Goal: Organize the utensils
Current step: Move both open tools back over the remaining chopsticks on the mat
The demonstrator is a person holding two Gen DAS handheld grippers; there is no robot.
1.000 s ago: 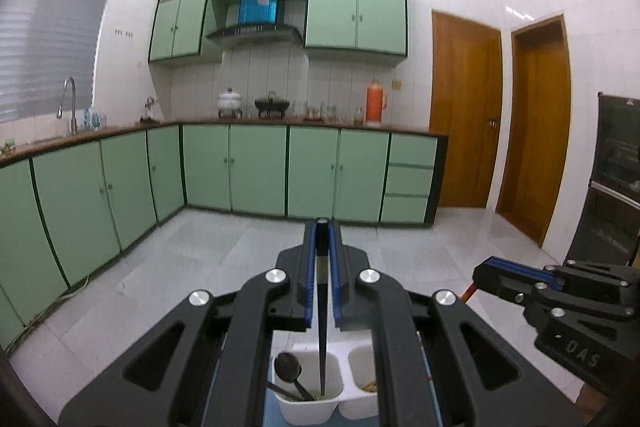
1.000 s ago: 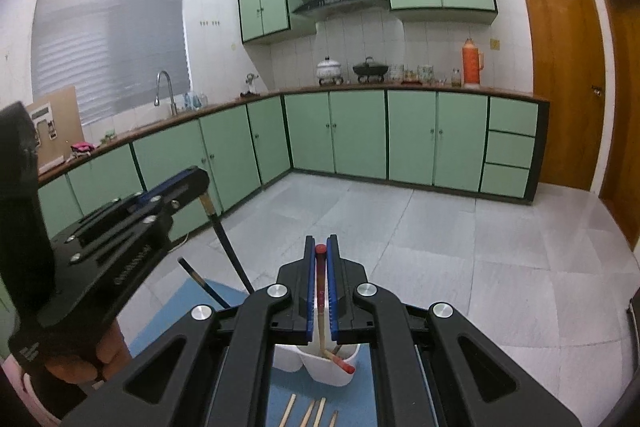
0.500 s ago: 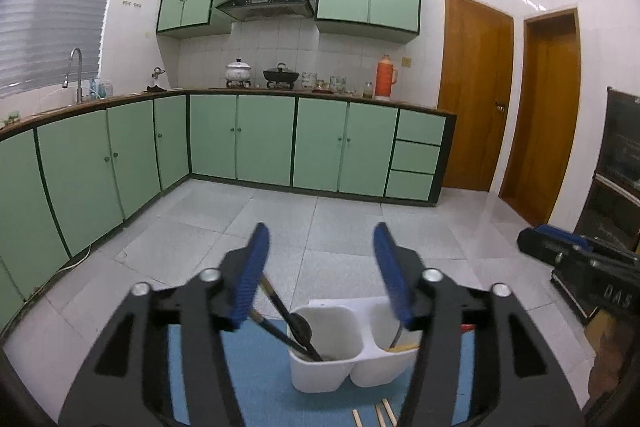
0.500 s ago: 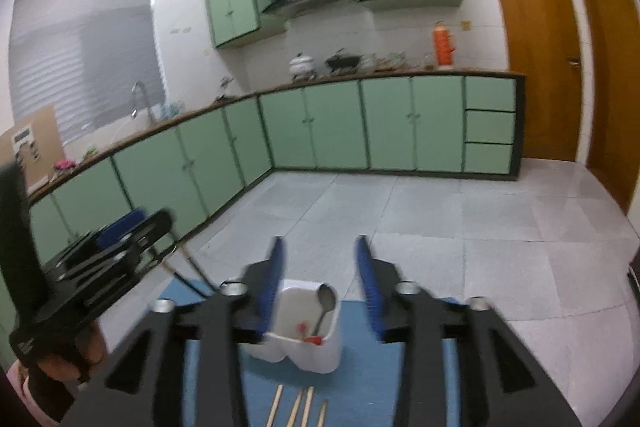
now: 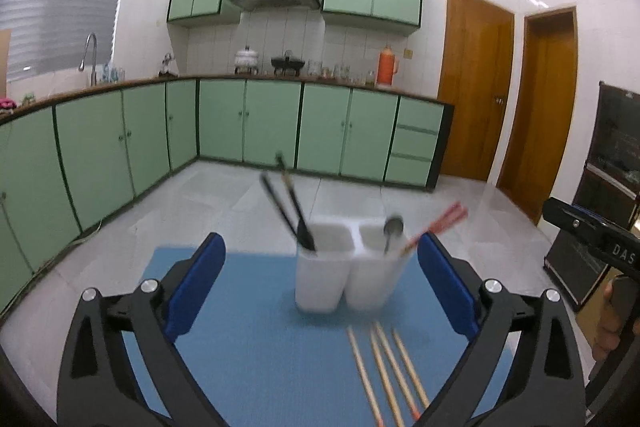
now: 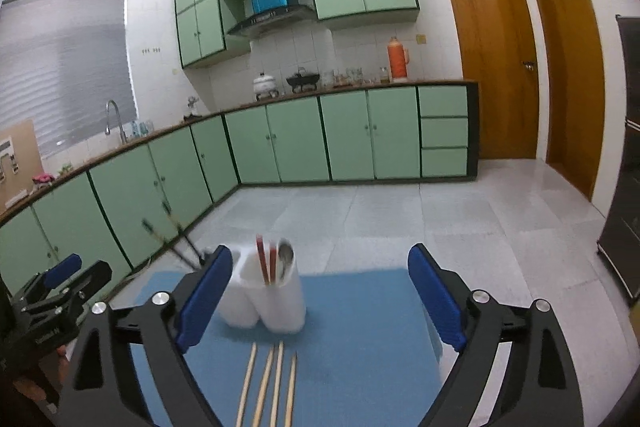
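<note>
Now both grippers have just let go: the jaws of the left gripper (image 5: 320,279) and the right gripper (image 6: 320,291) have been opening and stand wide, nothing held. The blue mat (image 5: 248,339) spreads below them; ahead of the jaws, the white two-cup holder (image 5: 344,275) carries black chopsticks (image 5: 288,207), red chopsticks (image 6: 266,263) and a spoon (image 6: 285,257). Four wooden chopsticks (image 6: 268,383) lie loose between the right jaws, probably the next pickup, needing a lower reach. Both grippers tilt gently downward.

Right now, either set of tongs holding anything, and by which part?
Nothing held. Left tongs and right tongs have just been opening and stand wide, empty. Black chopsticks and red chopsticks sit in the white holder.
</note>
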